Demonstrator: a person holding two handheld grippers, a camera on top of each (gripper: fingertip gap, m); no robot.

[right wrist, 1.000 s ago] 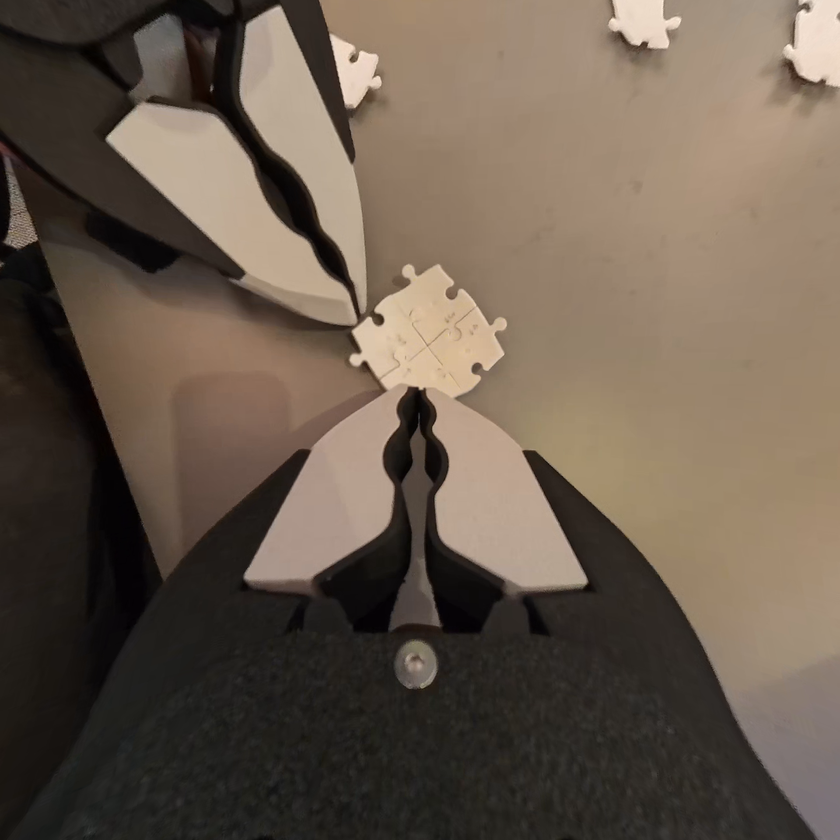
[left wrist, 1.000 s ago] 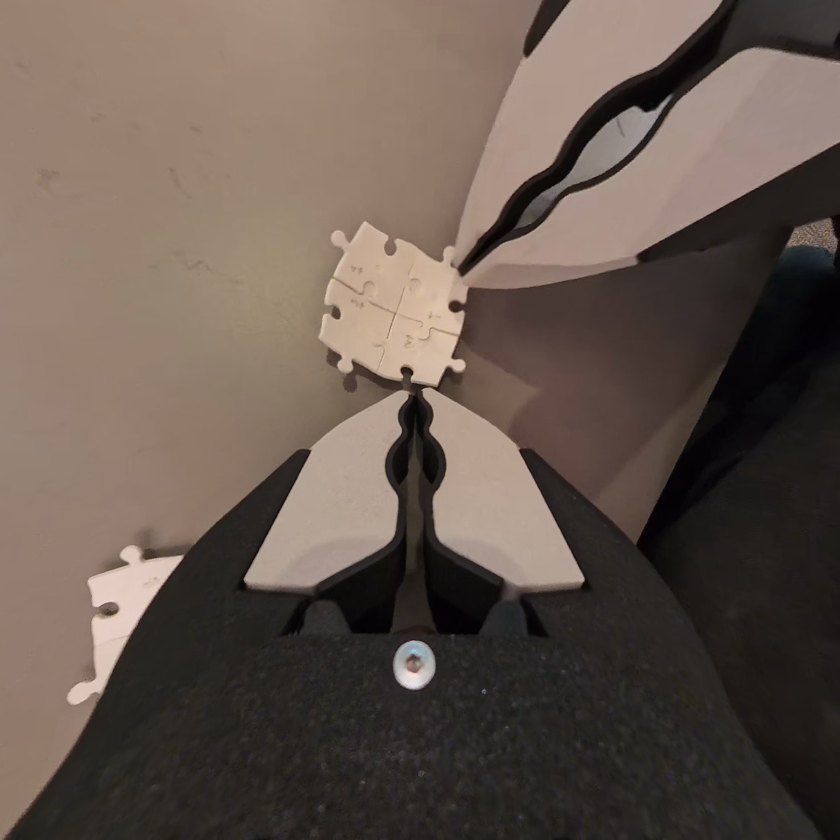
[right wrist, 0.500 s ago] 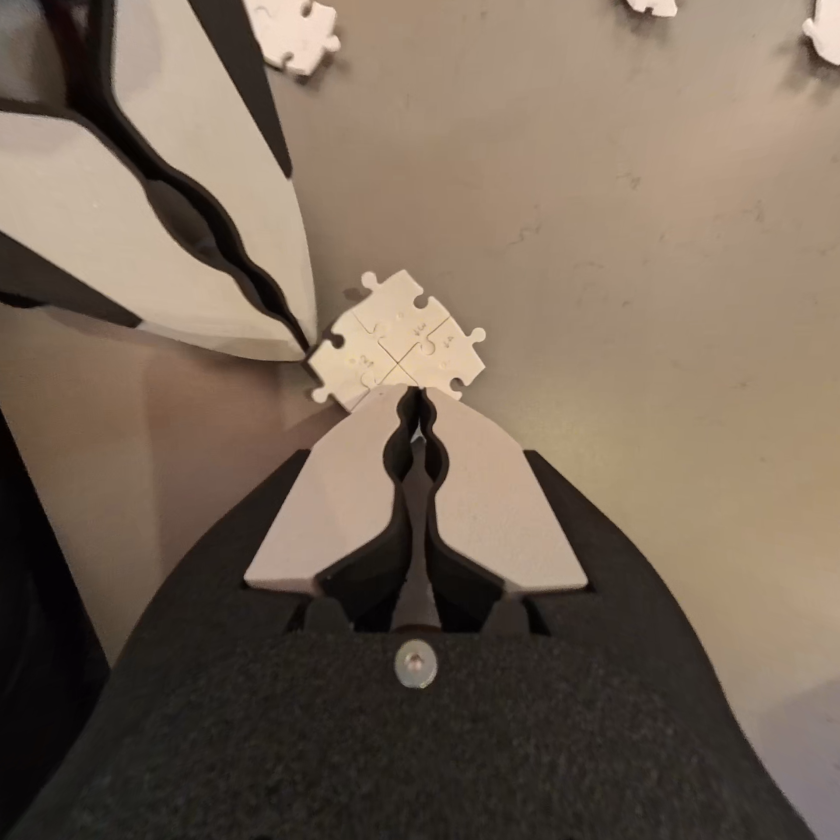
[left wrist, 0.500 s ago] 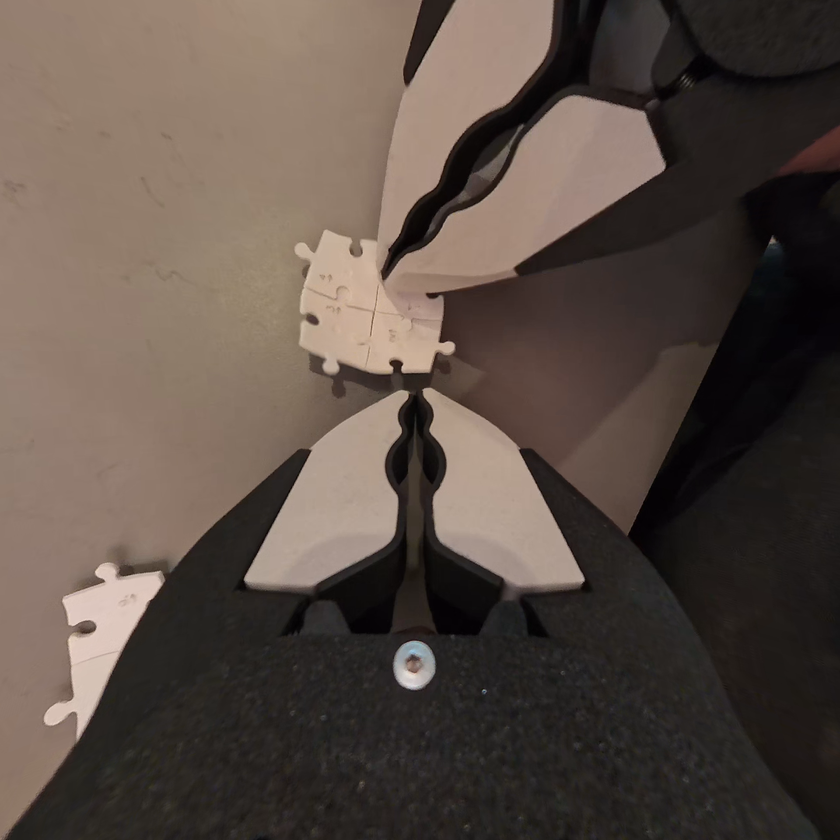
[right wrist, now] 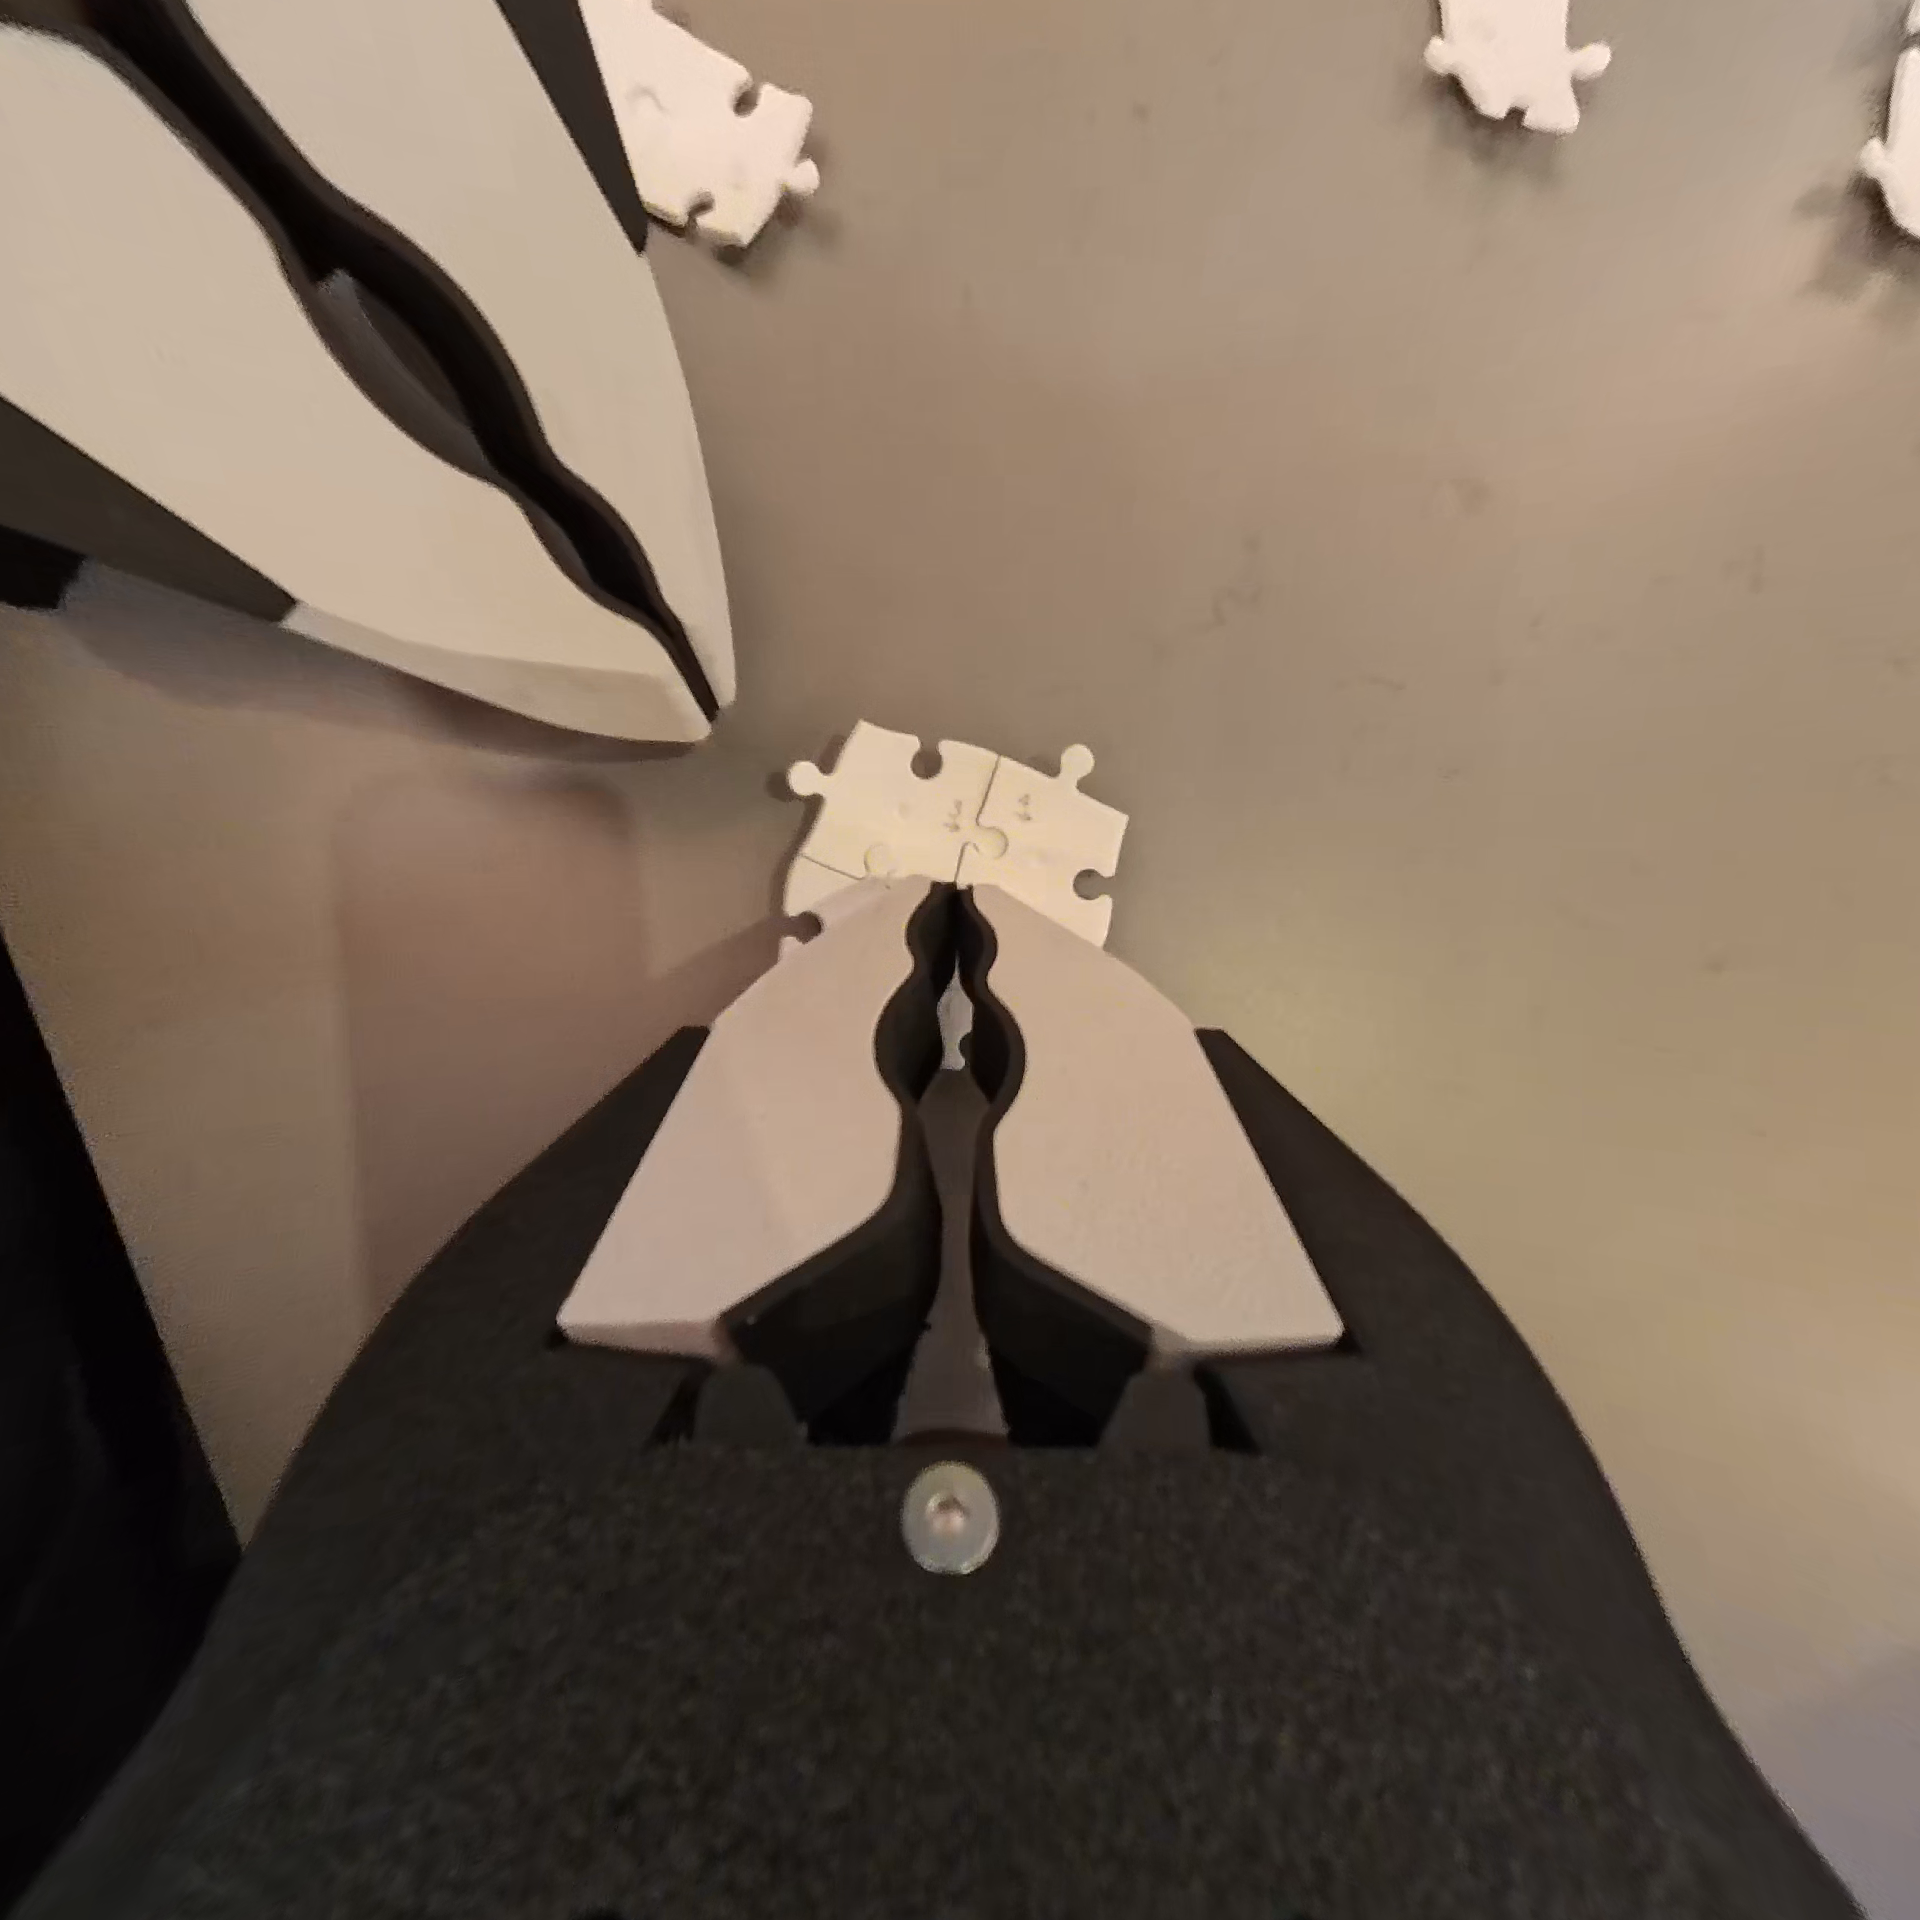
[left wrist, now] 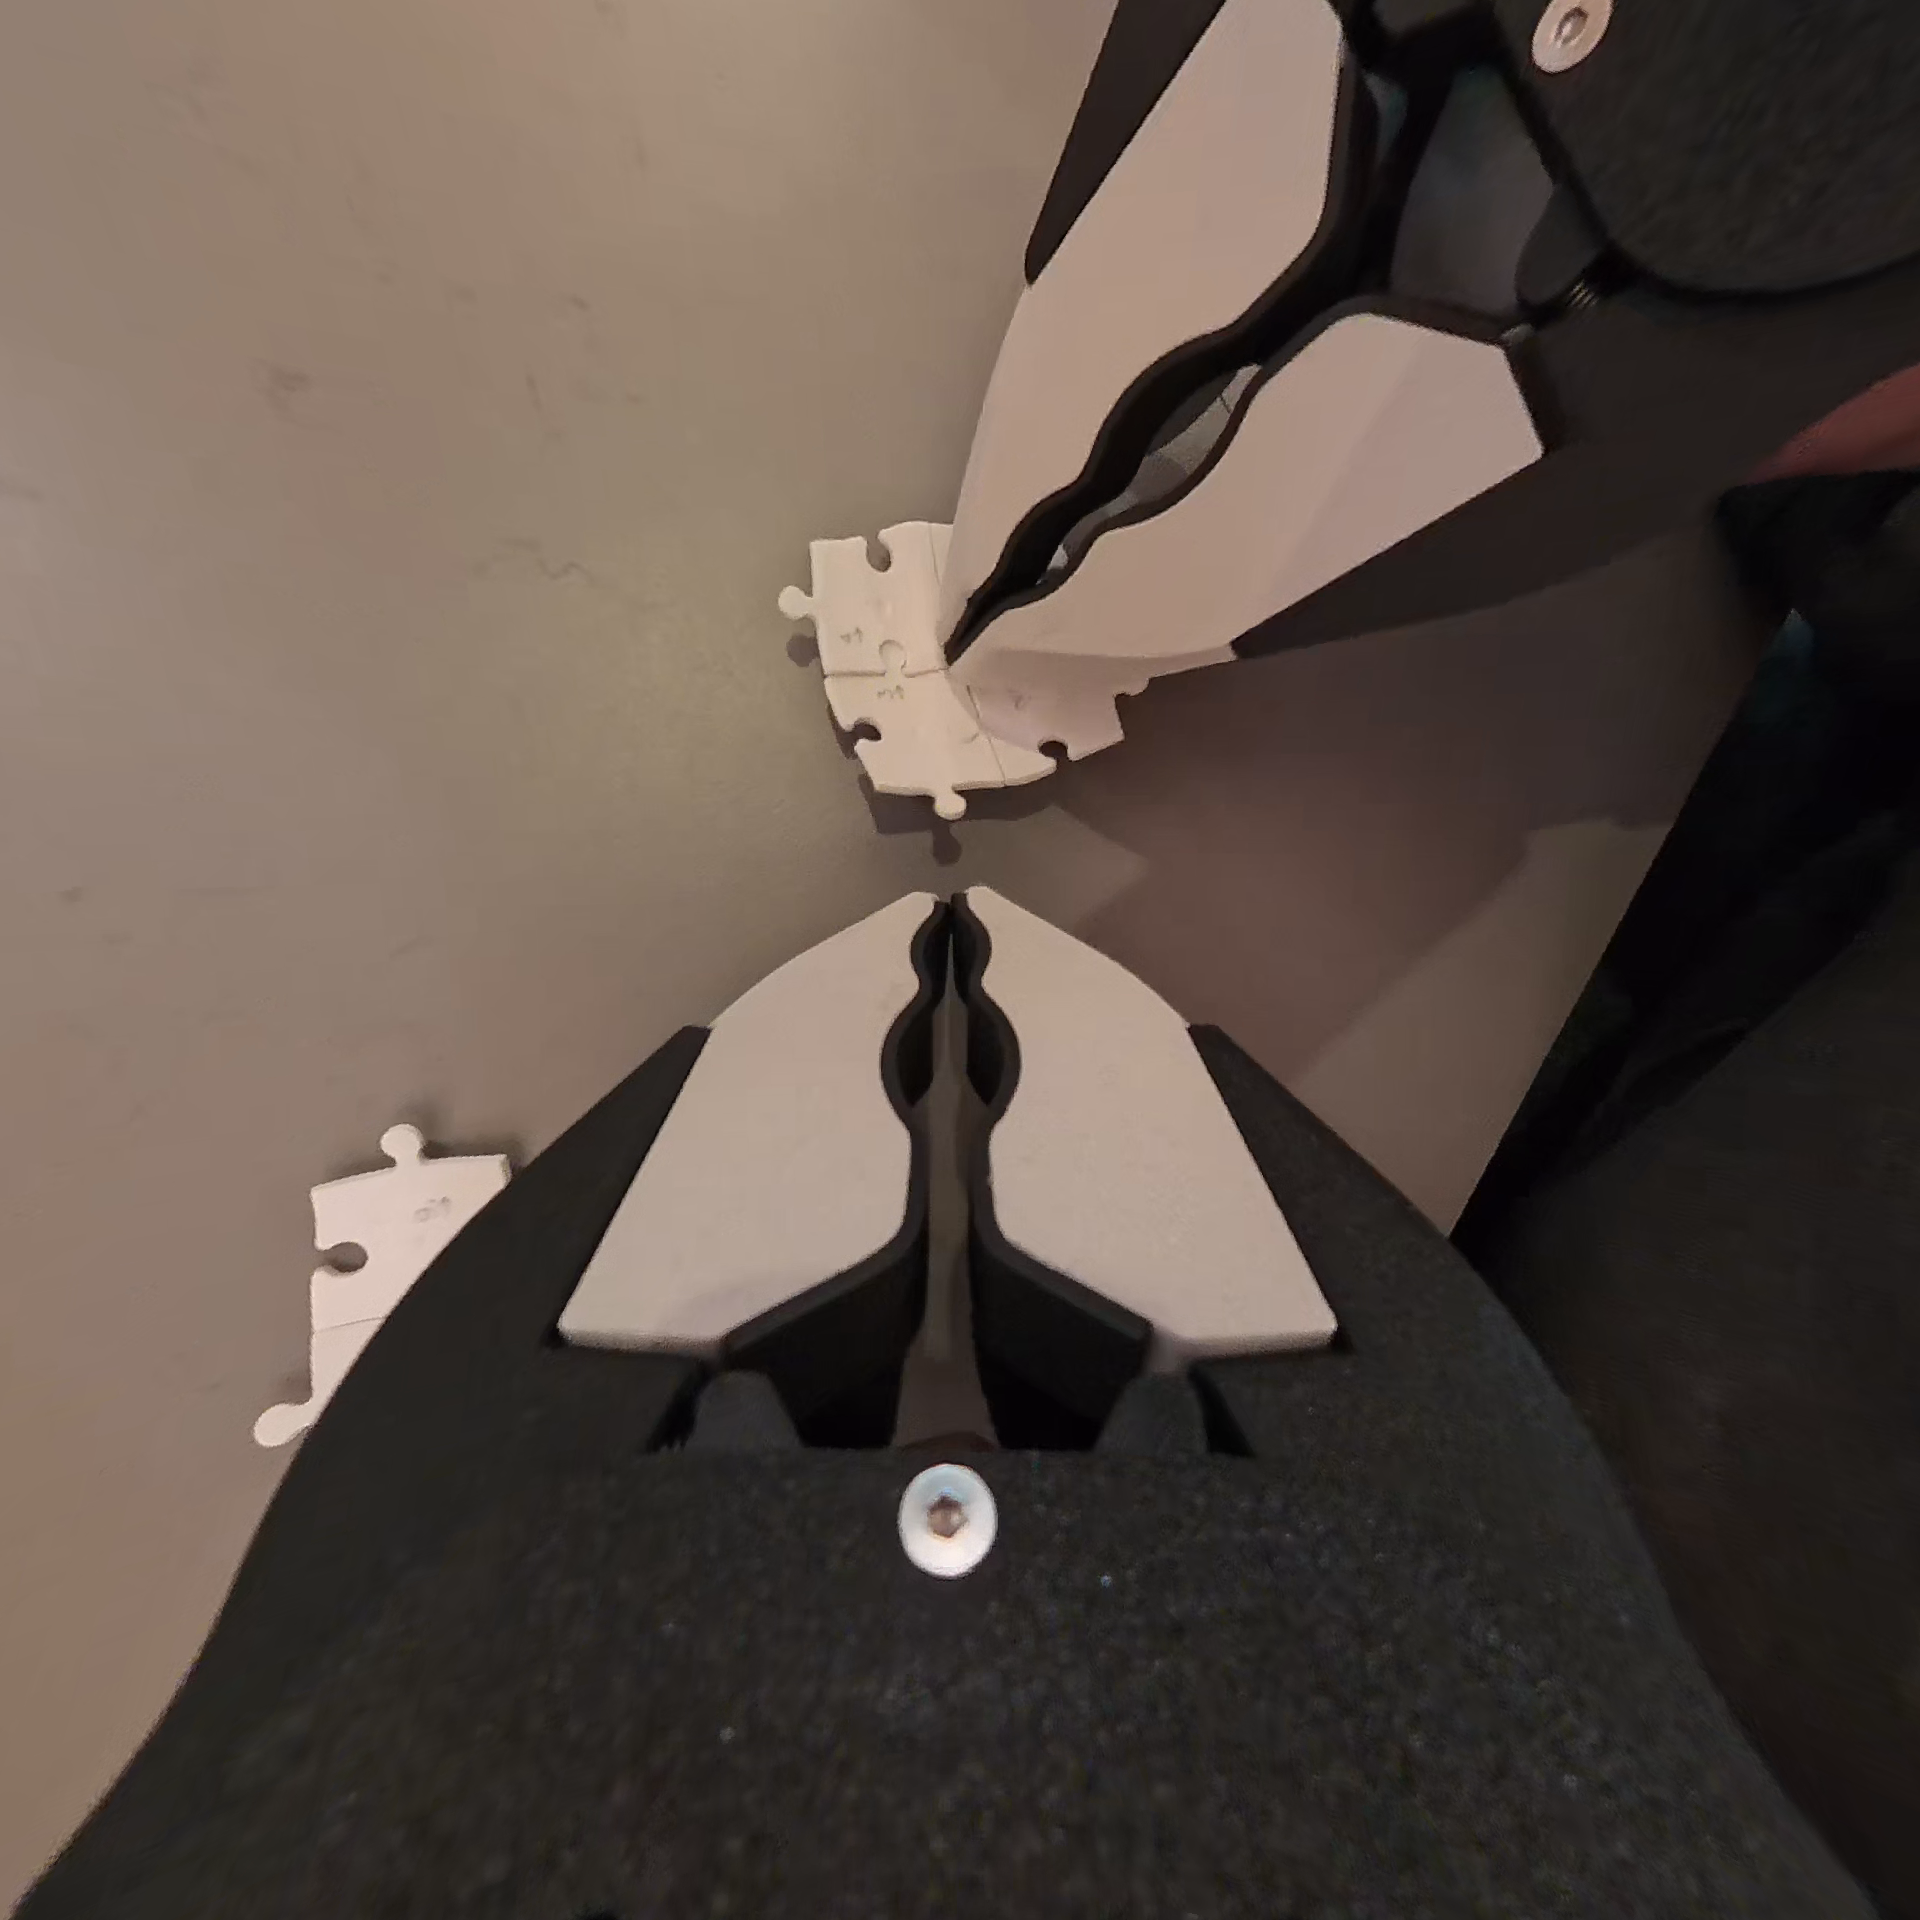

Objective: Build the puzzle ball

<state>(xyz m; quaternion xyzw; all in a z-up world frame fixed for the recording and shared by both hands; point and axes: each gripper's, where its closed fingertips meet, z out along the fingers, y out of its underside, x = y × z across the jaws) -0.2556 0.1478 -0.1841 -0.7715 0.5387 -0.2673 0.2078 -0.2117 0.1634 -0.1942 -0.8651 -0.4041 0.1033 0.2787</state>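
A curved white patch of four joined puzzle pieces (left wrist: pixel 904 707) lies on the grey-brown table (left wrist: pixel 416 520). My left gripper (left wrist: pixel 951 902) is shut and empty, with its tips a short gap in front of the patch's near tab. My right gripper (left wrist: pixel 961 649) comes in from the upper right, shut, with its tips pressed on the patch's middle seam. In the right wrist view the patch (right wrist: pixel 966 821) sits just under and beyond my right gripper (right wrist: pixel 954 896); its near half is hidden by the fingers. The left gripper (right wrist: pixel 709 707) is at the upper left, apart from the patch.
A loose white piece (left wrist: pixel 384 1257) lies at the left, half hidden by my left gripper's body. Other loose pieces lie farther off (right wrist: pixel 727 145), (right wrist: pixel 1512 62), (right wrist: pixel 1896 177). The table edge (left wrist: pixel 1538 1070) runs close on the right, with dark floor beyond. Left tips to right tips: about 5 centimetres.
My right gripper has moved from the patch's corner onto its middle. The patch has turned and slid a little. My left gripper's tips, earlier at the patch's tab, now stand a short gap away.
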